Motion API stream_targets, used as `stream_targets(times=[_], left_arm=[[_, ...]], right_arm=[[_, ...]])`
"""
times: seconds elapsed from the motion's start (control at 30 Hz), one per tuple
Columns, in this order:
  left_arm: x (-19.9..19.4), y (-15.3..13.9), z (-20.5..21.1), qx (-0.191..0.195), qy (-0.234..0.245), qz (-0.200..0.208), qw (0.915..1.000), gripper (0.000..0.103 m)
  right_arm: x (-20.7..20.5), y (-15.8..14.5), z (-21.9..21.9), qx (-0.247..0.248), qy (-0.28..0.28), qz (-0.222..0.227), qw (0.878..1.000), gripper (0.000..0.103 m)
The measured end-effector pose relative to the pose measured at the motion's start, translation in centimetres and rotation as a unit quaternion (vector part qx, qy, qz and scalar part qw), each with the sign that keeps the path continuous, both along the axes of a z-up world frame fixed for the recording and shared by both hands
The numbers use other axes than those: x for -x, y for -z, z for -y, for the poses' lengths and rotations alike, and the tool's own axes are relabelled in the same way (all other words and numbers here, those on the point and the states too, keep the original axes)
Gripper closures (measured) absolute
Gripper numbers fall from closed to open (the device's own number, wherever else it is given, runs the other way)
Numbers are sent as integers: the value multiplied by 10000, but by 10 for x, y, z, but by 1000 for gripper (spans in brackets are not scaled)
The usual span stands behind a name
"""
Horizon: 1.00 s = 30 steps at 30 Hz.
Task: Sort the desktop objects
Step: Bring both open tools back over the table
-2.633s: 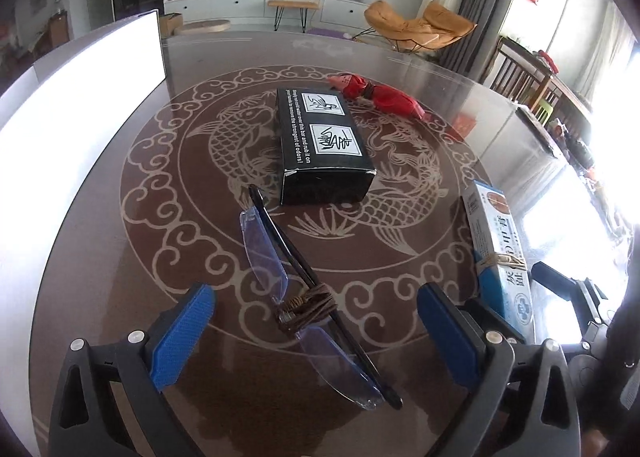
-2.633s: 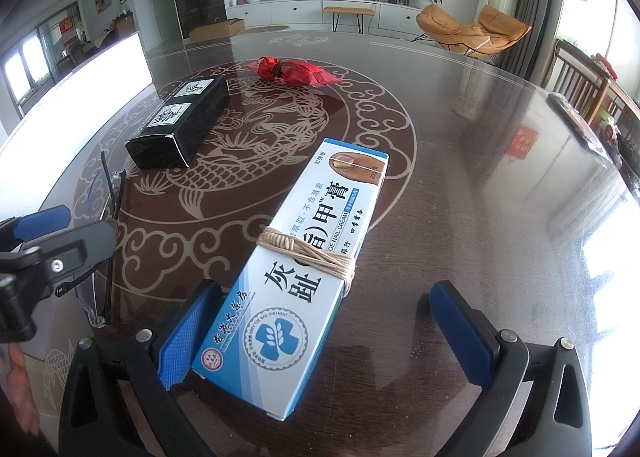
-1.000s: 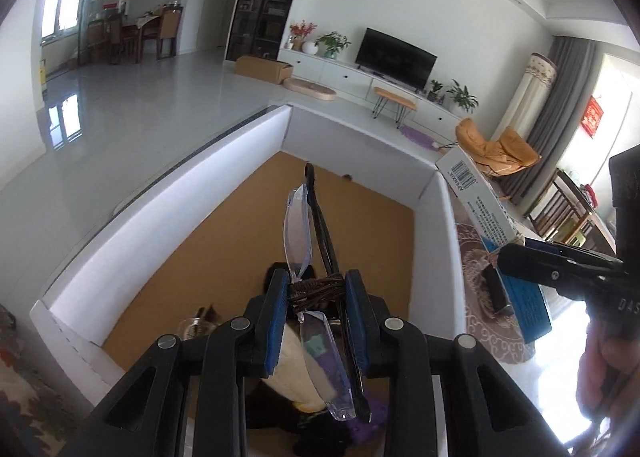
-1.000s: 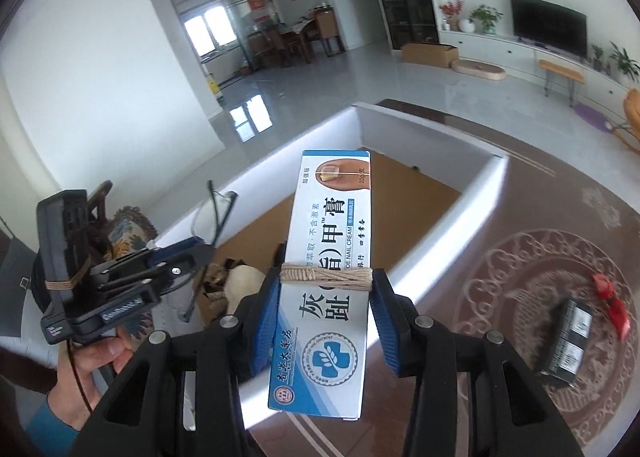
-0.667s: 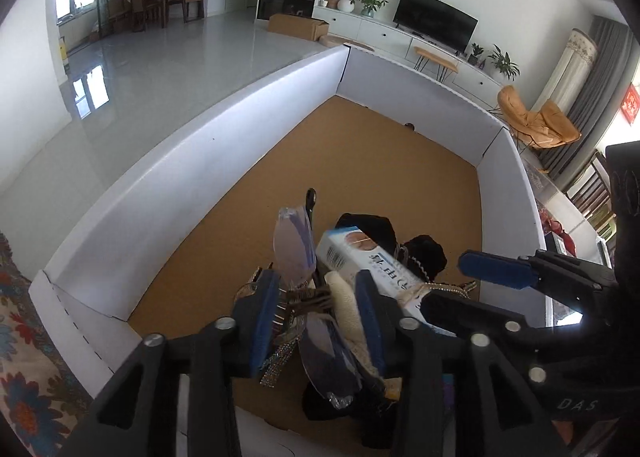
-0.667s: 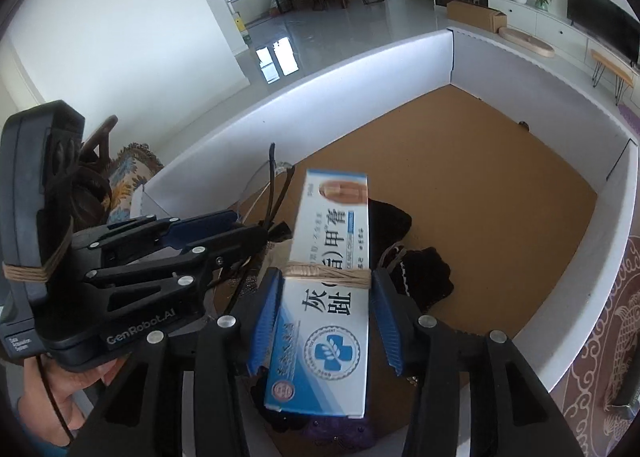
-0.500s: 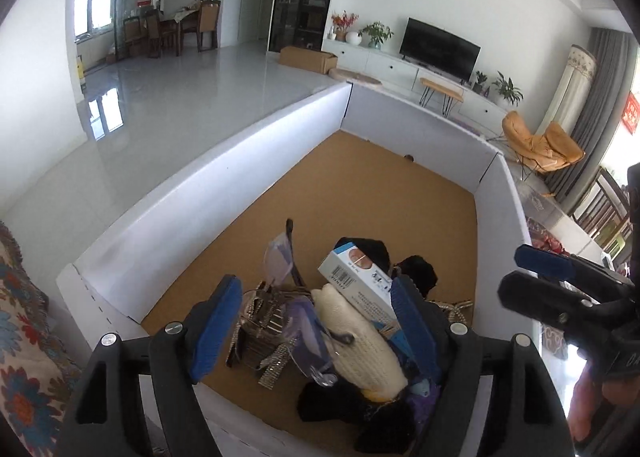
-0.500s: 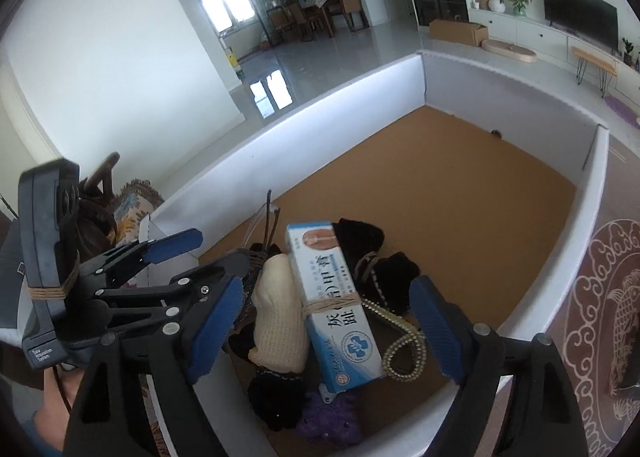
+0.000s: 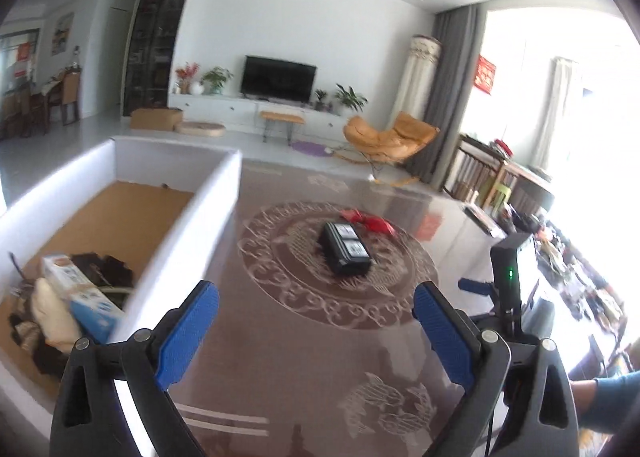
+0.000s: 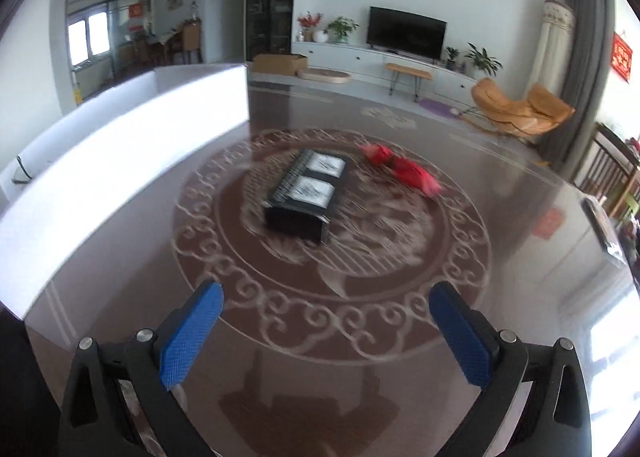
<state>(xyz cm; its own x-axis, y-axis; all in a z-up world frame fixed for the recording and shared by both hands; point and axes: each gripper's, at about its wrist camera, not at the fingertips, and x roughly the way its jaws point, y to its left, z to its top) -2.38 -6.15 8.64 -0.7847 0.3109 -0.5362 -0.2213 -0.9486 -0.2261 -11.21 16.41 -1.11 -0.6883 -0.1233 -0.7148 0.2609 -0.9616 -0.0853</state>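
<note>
A black box (image 9: 346,248) with white labels lies on the patterned round table, also in the right wrist view (image 10: 307,189). A red wrapped item (image 9: 368,221) lies just beyond it, also in the right wrist view (image 10: 404,169). My left gripper (image 9: 316,333) is open and empty above the table, beside the white bin (image 9: 188,233). My right gripper (image 10: 326,331) is open and empty, facing the black box. In the bin lie the blue-and-white ointment box (image 9: 80,293), a cream glove (image 9: 50,317) and dark items.
The white bin's wall (image 10: 120,153) runs along the table's left side. The right hand-held unit (image 9: 516,277) shows at the right of the left wrist view. Chairs and clutter stand beyond the table's right edge (image 10: 600,225).
Both grippers opened over the bin, dropping the glasses and the ointment box into it. Both then swung right, out of the bin, back over the table.
</note>
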Motion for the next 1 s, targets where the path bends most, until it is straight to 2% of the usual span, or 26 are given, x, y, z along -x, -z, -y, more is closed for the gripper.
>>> stream_targets(times=[0.13,0.3,0.53,0.73,1.0], left_arm=[[13,53,-47,136,407,765,9962,3],[33,94,-60,479,319,1353,9891,3],[52,114,-54,646,42,1531,9861,4],[65,118,-52,745,-56,1608,9842,4],[73,118,-50,788,-121,1504,9854,4]], right_arm=[[-16,22,-55,-166,396,291,9987,0],[-21,37,-72,-235,517,517,9970,0],[-26,40,-66,-397,510,478,9968,0],[-24,43,-71,-211,508,586,9968,0],[-23,45,-74,-11,514,700,9962,0]])
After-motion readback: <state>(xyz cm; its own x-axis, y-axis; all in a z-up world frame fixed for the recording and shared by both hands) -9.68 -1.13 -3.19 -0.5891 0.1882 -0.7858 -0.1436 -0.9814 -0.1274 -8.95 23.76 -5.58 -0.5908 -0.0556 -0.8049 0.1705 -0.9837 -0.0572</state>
